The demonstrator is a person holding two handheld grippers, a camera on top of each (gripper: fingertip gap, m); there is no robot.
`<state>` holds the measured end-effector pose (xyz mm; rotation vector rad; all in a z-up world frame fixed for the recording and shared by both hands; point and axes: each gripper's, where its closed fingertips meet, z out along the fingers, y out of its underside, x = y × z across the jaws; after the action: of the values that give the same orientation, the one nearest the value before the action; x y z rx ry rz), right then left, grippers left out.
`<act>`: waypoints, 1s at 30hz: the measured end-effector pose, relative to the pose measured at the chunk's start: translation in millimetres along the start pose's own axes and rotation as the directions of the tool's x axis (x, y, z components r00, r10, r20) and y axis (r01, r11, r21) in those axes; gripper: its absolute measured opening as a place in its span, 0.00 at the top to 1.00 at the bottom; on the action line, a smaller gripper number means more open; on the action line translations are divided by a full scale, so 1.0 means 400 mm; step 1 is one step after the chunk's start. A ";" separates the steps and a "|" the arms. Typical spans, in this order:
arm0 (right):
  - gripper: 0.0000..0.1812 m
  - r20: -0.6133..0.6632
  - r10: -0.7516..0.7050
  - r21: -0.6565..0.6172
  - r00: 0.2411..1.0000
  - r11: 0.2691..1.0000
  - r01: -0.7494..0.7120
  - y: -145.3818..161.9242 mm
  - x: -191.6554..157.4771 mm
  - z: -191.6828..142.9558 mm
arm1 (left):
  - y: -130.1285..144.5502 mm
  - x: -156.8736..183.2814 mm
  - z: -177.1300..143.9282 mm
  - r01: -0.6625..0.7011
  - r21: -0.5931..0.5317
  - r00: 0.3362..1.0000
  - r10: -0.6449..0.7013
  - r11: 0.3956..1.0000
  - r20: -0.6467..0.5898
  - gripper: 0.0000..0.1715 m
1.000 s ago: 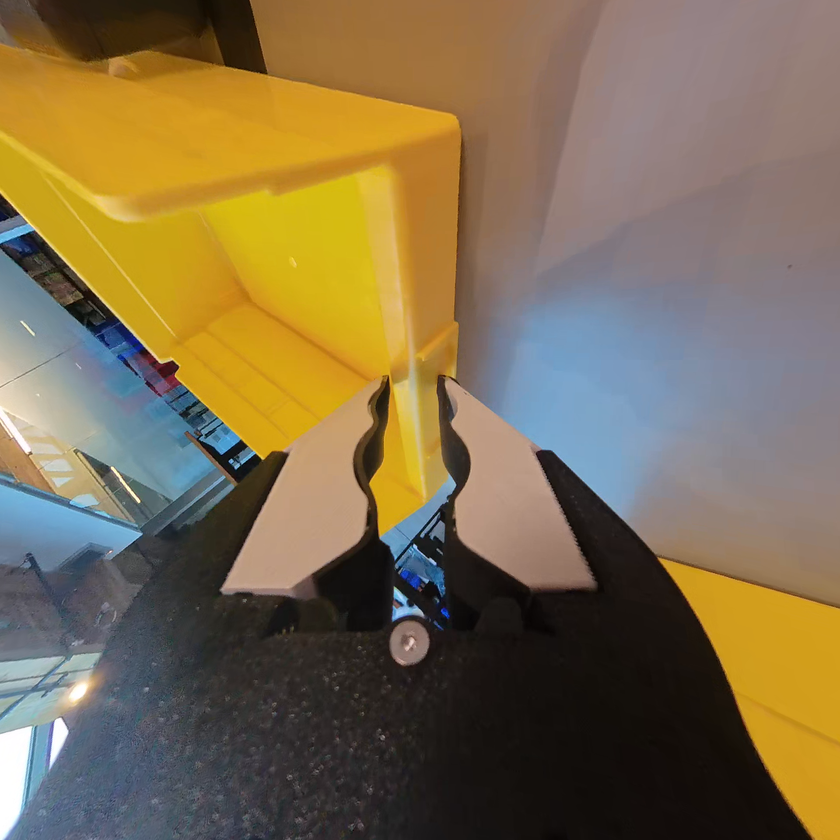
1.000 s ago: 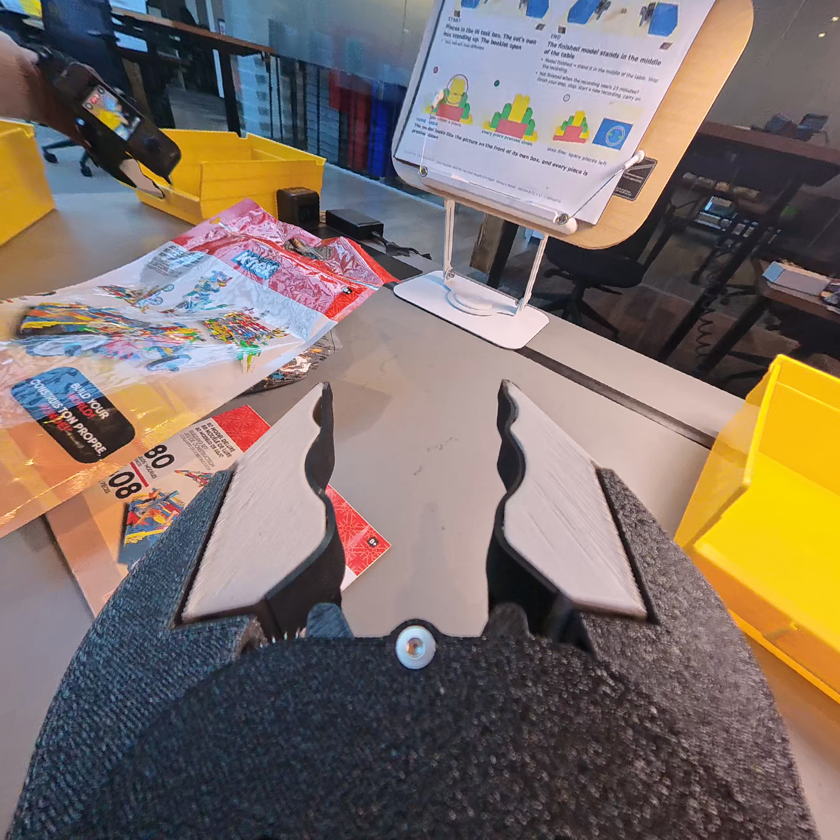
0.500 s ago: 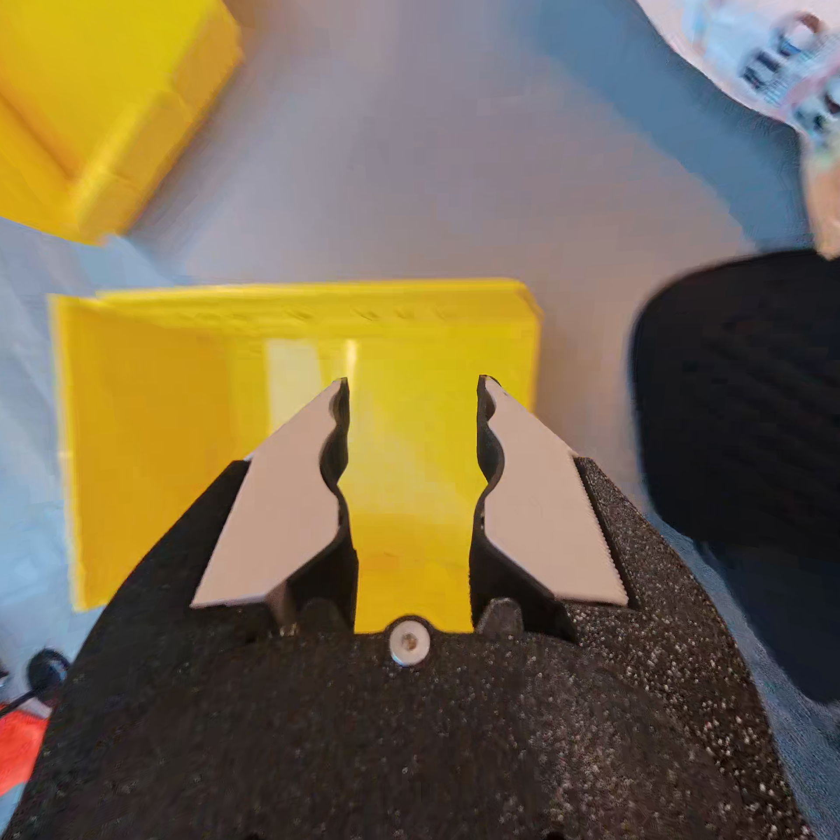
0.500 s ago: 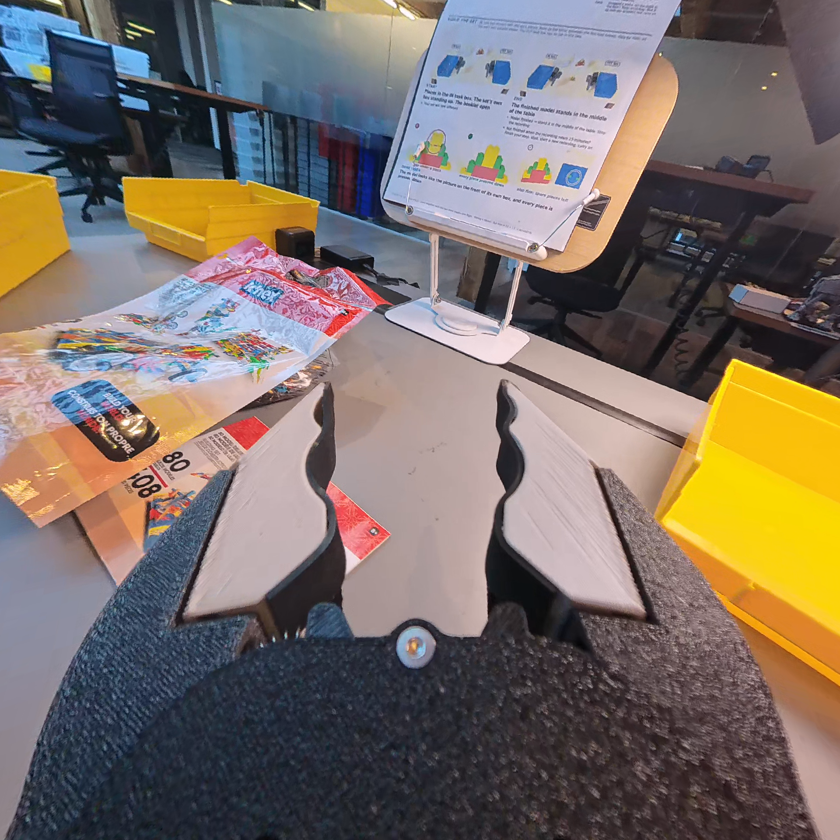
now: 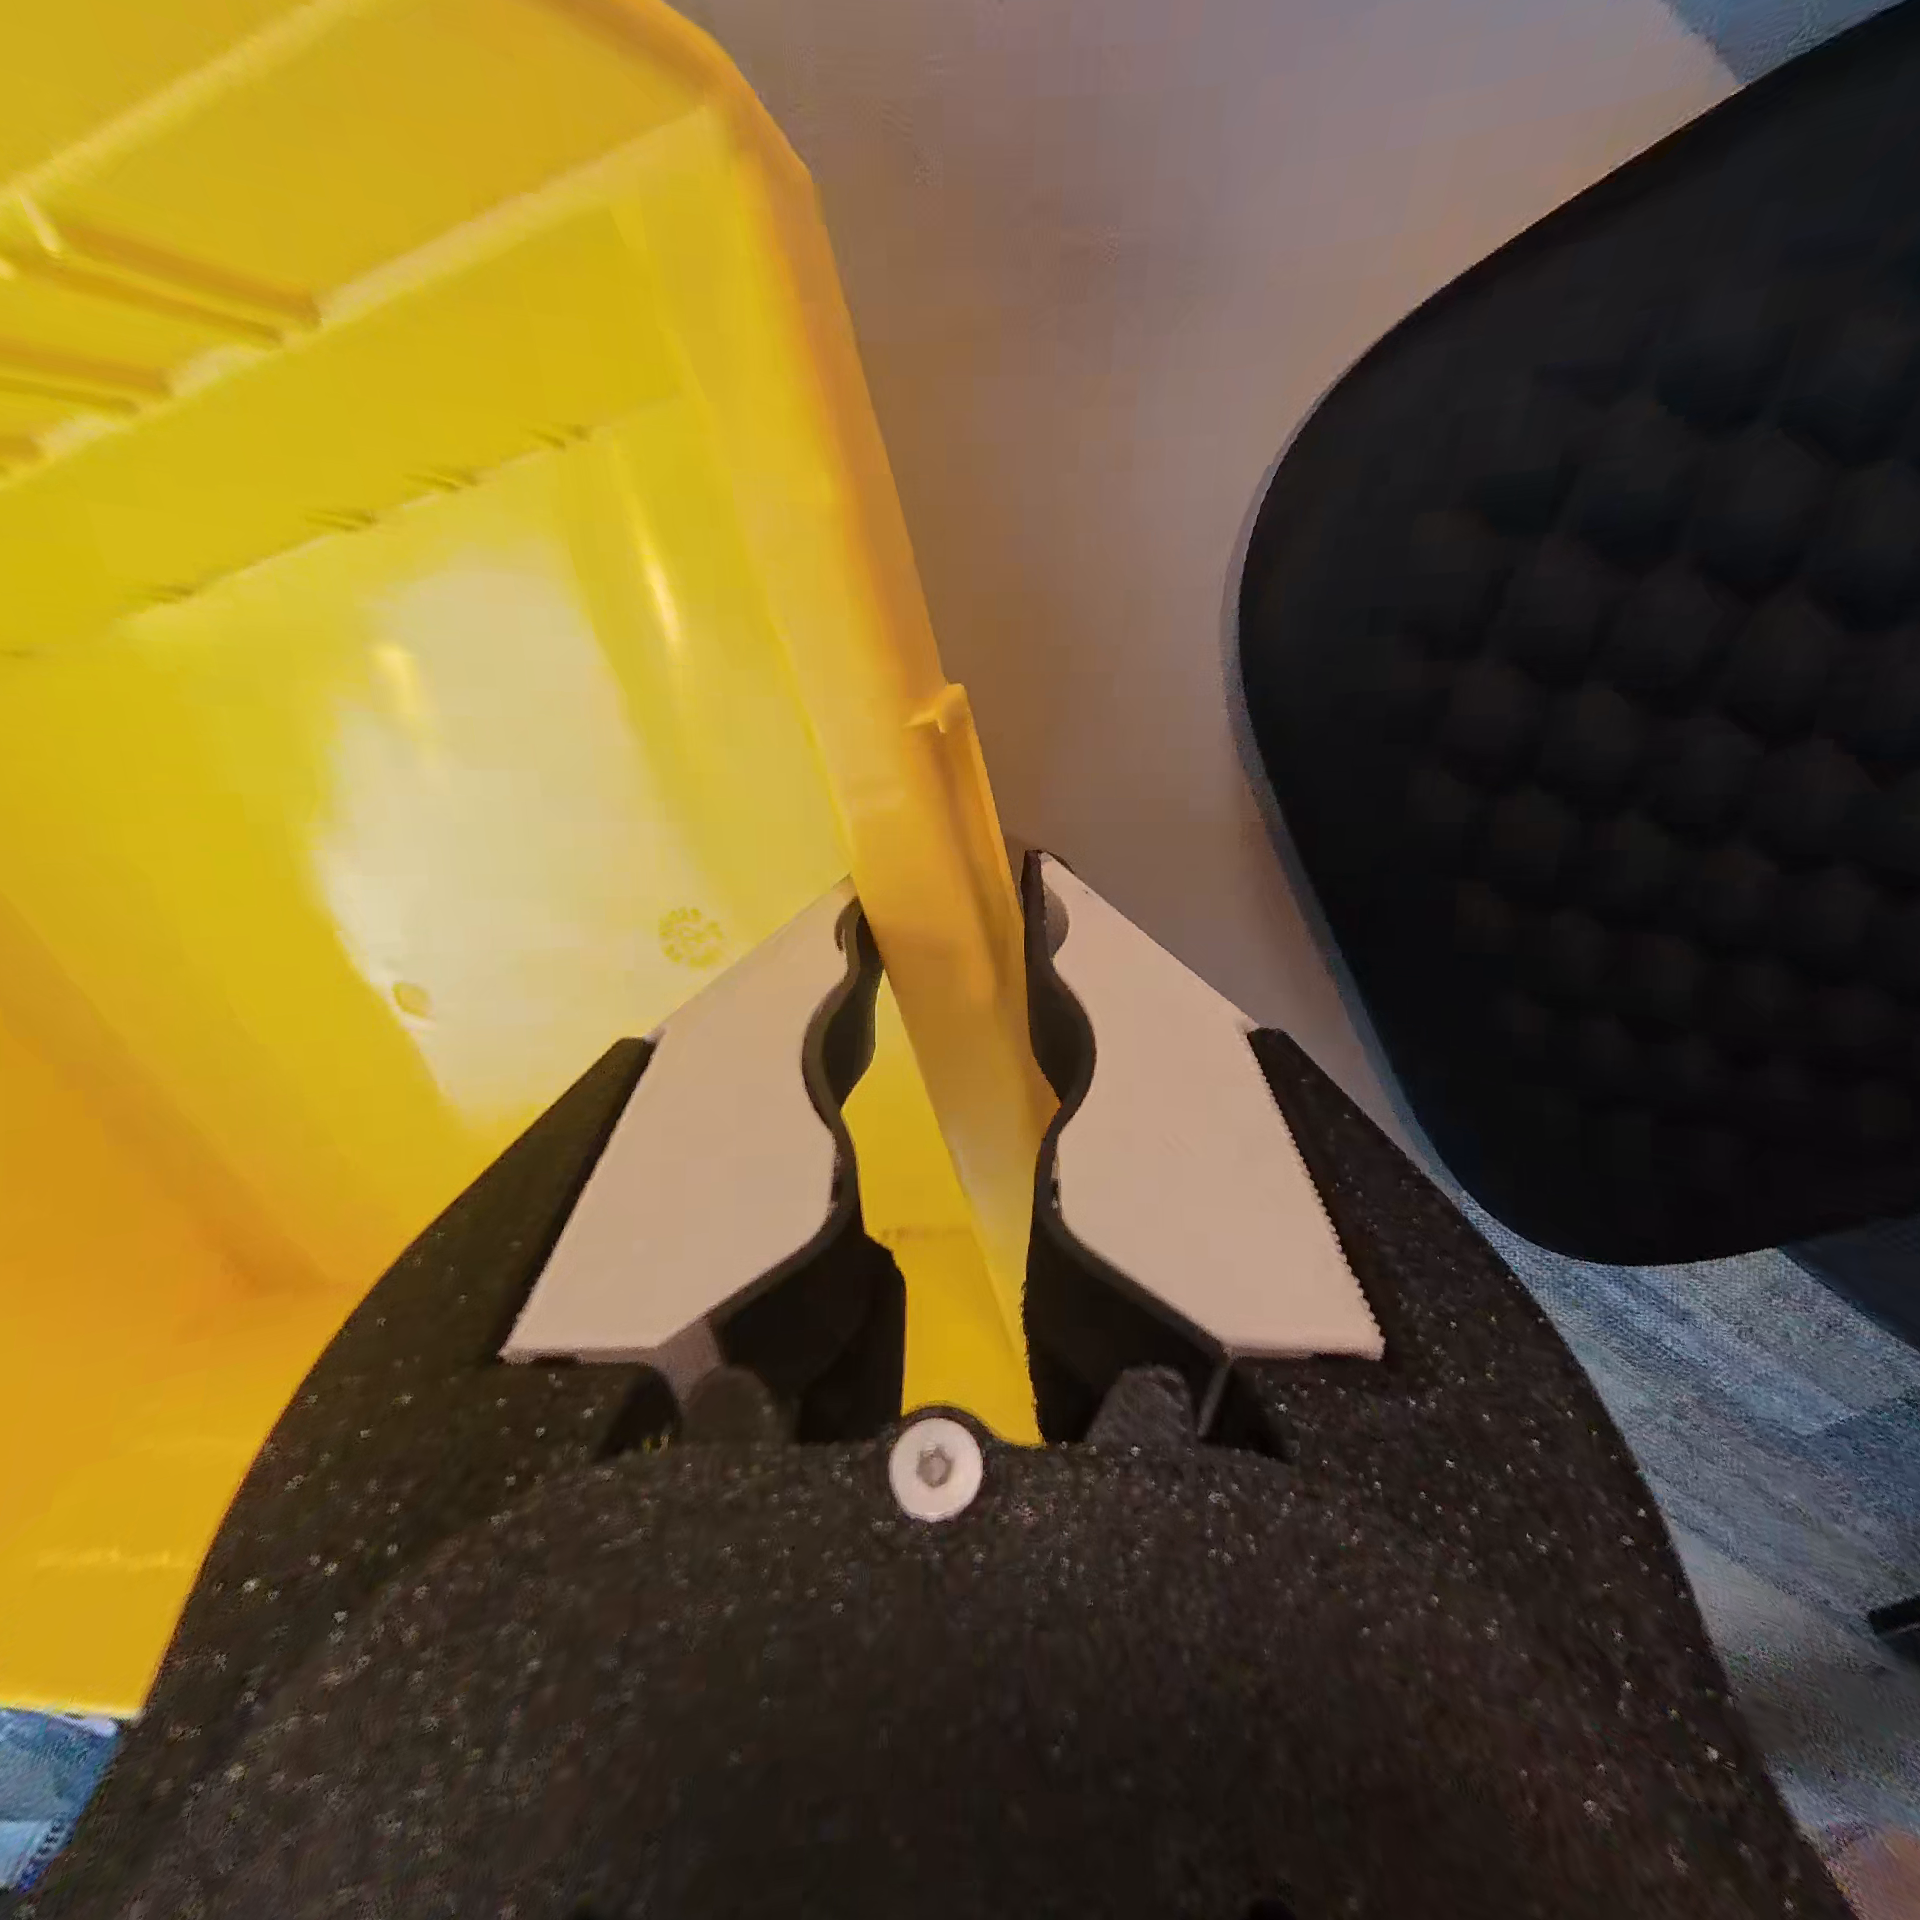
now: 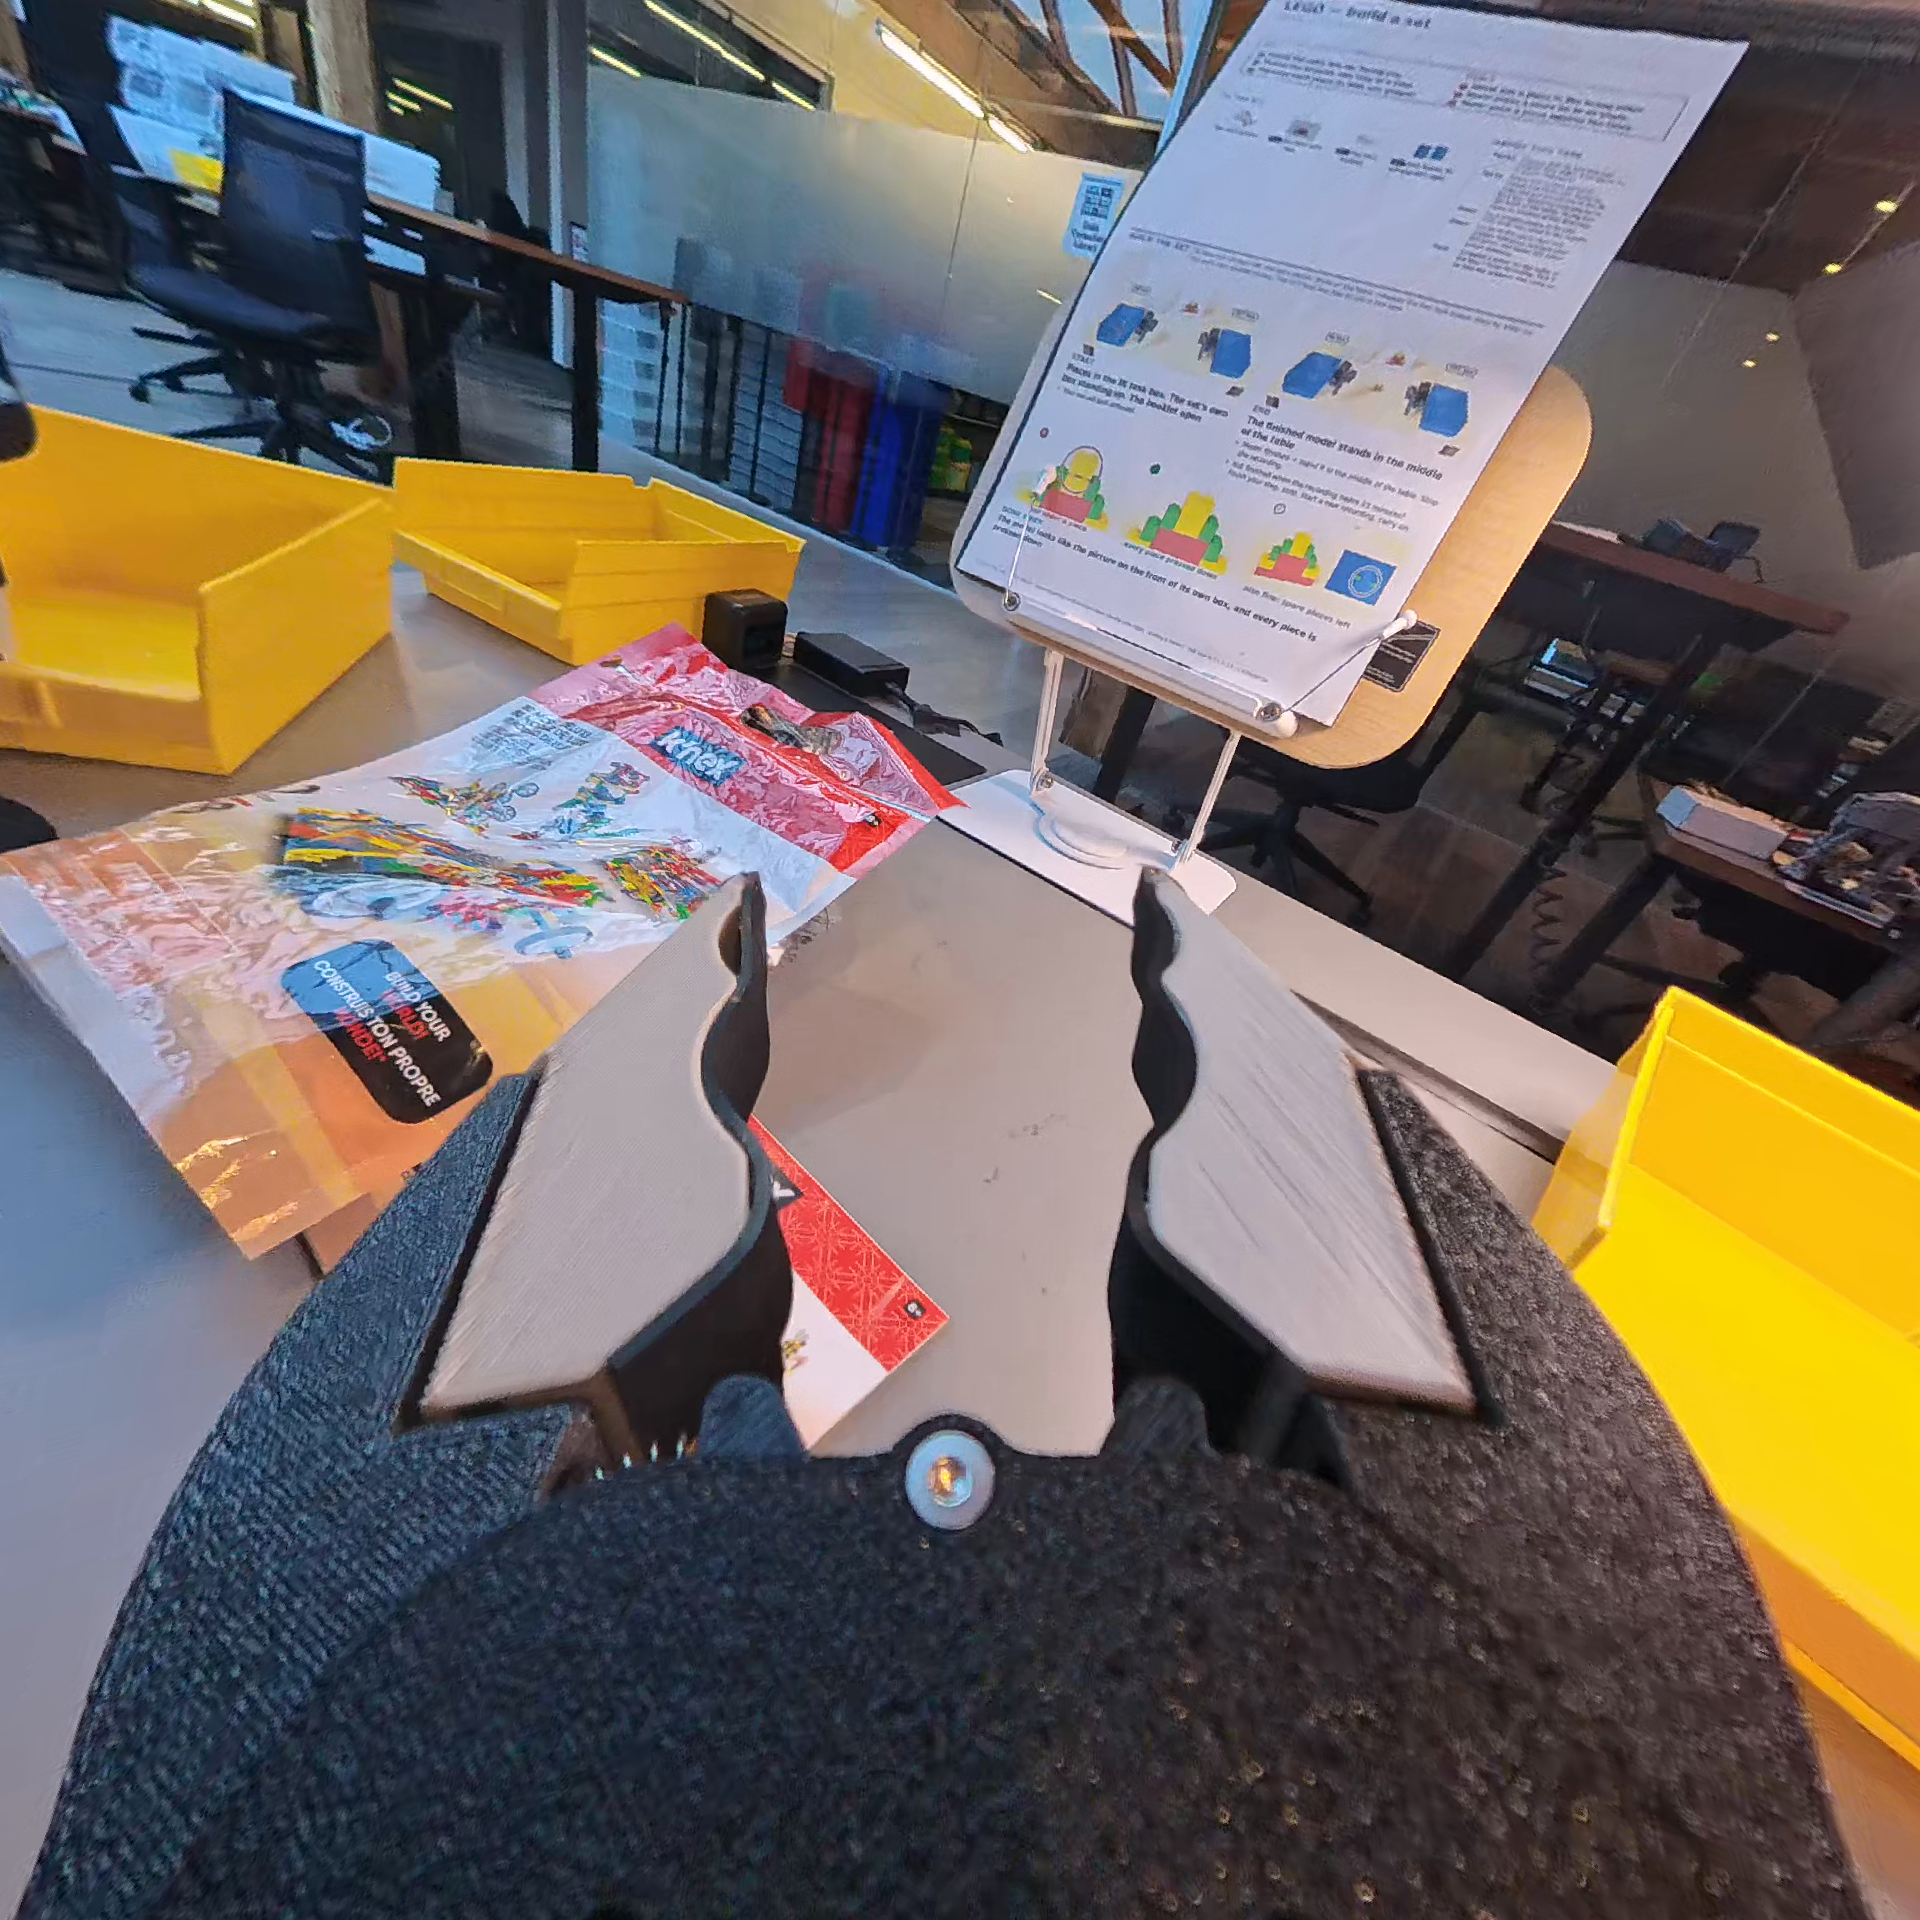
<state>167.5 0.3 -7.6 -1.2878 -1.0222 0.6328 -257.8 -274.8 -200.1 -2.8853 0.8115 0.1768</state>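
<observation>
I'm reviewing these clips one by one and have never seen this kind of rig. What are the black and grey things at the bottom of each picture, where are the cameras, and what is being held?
They are two hand-held grippers, each with a camera looking forward along its two grey fingers. In the left wrist view, the left gripper is shut on the side wall of a yellow bin; a black chair seat shows beside it. In the right wrist view, the right gripper is open and holds nothing, above a grey table. On the table lie a printed plastic bag, a red booklet, more yellow bins and a stand with an instruction sheet.
</observation>
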 end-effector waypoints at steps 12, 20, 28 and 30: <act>0.62 -0.005 0.023 -0.033 1.000 0.999 -0.023 0.035 0.005 -0.003 | 0.061 -0.079 0.006 0.028 -0.016 1.000 -0.028 0.999 0.013 0.87; 0.62 0.003 0.033 -0.036 0.999 0.999 -0.033 0.048 0.005 0.005 | 0.107 -0.096 0.003 0.053 -0.016 0.998 -0.053 0.998 0.022 0.87; 0.62 0.016 0.031 -0.039 0.999 0.999 -0.030 0.056 -0.006 0.017 | 0.057 -0.075 0.006 0.227 0.017 0.973 -0.227 0.974 0.028 0.87; 0.62 0.023 0.037 -0.035 0.999 0.999 -0.037 0.054 -0.007 0.019 | 0.048 -0.085 0.009 0.220 0.035 0.974 -0.222 0.975 0.042 0.88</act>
<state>163.1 6.0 -29.2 -1.3352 -1.0348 0.6624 -297.1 -273.1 -200.3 -2.9027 0.4756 0.2030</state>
